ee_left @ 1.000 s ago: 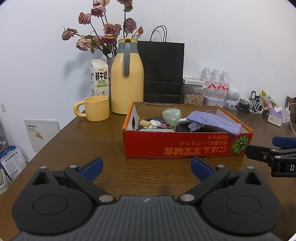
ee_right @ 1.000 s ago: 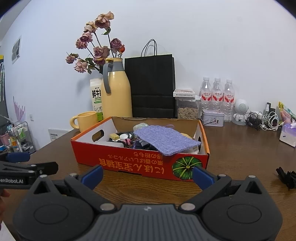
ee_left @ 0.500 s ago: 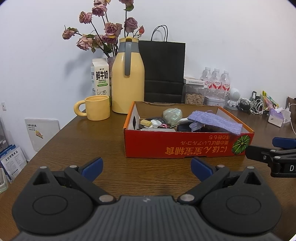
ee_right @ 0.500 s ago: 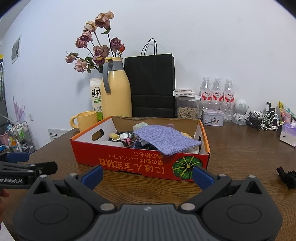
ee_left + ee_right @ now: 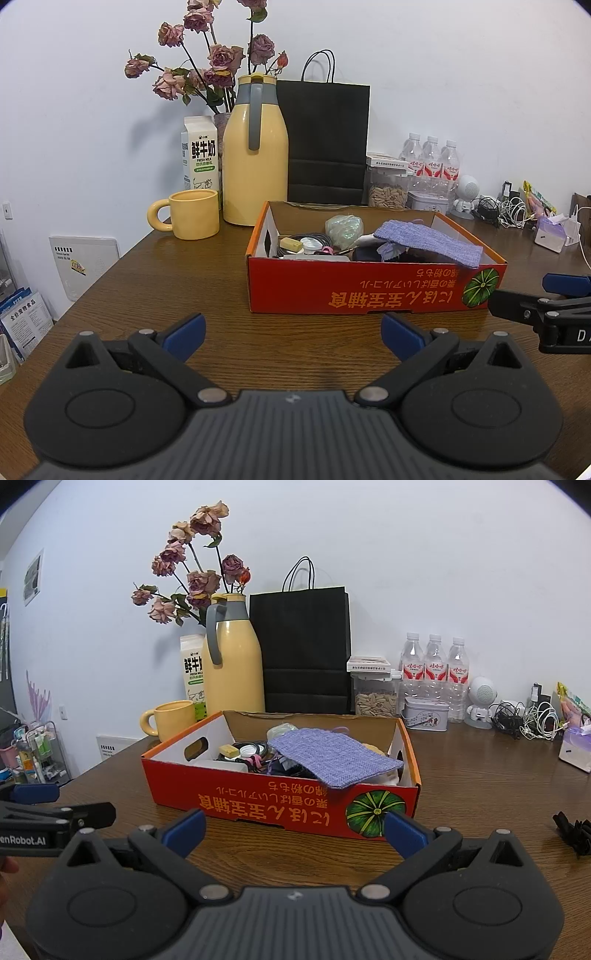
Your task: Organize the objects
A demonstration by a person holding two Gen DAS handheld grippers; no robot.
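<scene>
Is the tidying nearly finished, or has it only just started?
It looks barely started. Nothing looks sorted yet: the orange box is a jumble, with a purple cloth draped over cables and small bits. Nothing is in hand: the left hand-held gripper and right hand-held gripper are open and empty, short of the box. All the sorting is left.

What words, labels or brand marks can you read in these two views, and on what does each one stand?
"鲜牛奶" and "FRESH MILK": on the white milk carton beside the tall yellow flask.
"enRobot.AI", cut off at the picture's edge: on the black body of the left claw.
"D", cut off: on the black body of the right claw.
Orange upside-down characters on the red cardboard box: not legible.
Water bottle labels: too small.
</scene>
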